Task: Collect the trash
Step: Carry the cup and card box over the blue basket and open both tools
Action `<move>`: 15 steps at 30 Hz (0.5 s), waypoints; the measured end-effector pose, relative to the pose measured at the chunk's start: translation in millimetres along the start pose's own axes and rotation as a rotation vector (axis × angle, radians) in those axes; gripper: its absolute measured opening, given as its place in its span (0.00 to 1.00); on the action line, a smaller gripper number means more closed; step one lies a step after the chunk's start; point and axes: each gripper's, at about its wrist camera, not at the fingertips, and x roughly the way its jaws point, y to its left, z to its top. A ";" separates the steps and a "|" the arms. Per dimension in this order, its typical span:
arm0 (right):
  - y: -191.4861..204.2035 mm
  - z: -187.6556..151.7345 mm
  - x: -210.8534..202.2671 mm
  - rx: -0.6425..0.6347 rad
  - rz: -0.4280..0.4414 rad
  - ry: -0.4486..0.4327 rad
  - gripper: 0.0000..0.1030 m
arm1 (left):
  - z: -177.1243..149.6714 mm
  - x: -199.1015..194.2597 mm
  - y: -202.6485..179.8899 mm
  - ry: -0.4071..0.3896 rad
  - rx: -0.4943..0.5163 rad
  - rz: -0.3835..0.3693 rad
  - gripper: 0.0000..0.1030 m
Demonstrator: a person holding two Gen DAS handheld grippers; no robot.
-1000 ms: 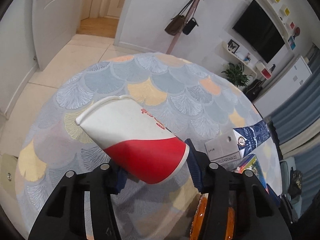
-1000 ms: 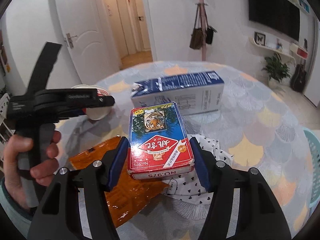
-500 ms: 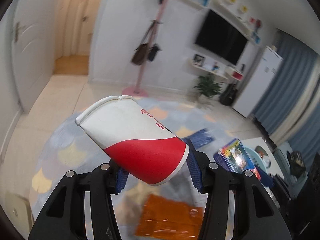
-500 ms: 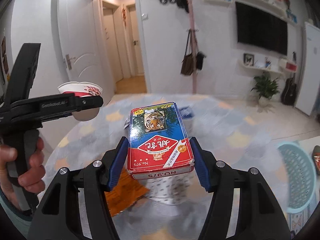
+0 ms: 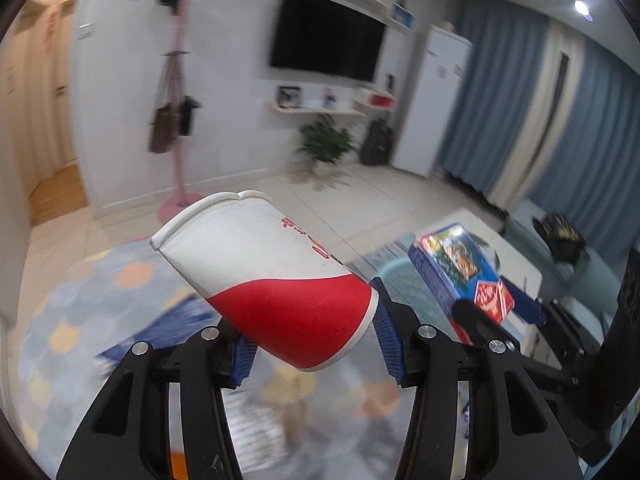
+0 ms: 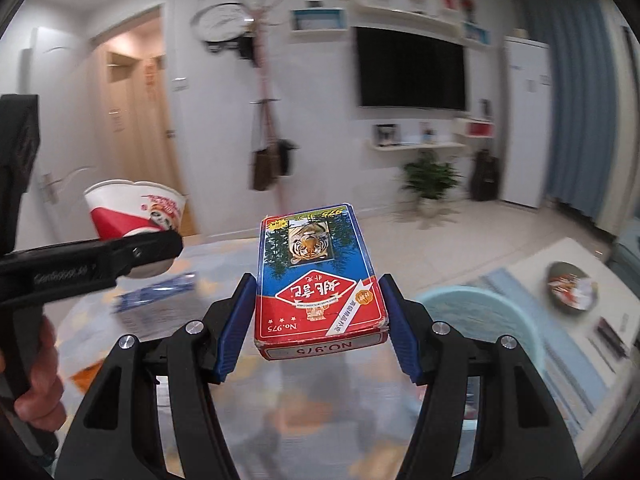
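Gripping a red and white paper cup (image 5: 264, 280) near its base, the left gripper (image 5: 316, 344) has its blue pads pressed on both sides of the cup. The cup lies tilted, with its squashed rim pointing up and to the left. It hangs in the air above the round table with a scale-pattern cloth (image 5: 60, 320). In the right wrist view, the right gripper (image 6: 318, 320) clamps a playing-card box (image 6: 318, 276), red and blue with a tiger picture, flat between its pads and also clear of the table. To its left, a hand (image 6: 38, 380) holds the left gripper's black handle. Below and to the right of the card box stands a light blue plastic basket (image 6: 516, 320), blurred, beside the table. On the table a blue carton (image 6: 156, 288) lies, also blurred. Farther back are a pink coat stand with bags (image 5: 176, 120), a black television on the wall (image 5: 326, 46), a green potted plant (image 5: 324, 146), a white fridge (image 5: 434, 104) and blue curtains (image 5: 508, 100).
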 end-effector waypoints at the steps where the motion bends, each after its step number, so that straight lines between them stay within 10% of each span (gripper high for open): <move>1: -11.2 -0.4 3.5 0.006 -0.050 0.004 0.57 | 2.8 13.7 -14.2 0.023 0.027 -0.018 0.48; 15: -150.2 -56.0 90.9 0.295 -0.200 0.259 0.57 | -8.8 162.8 -87.4 0.285 0.148 -0.146 0.48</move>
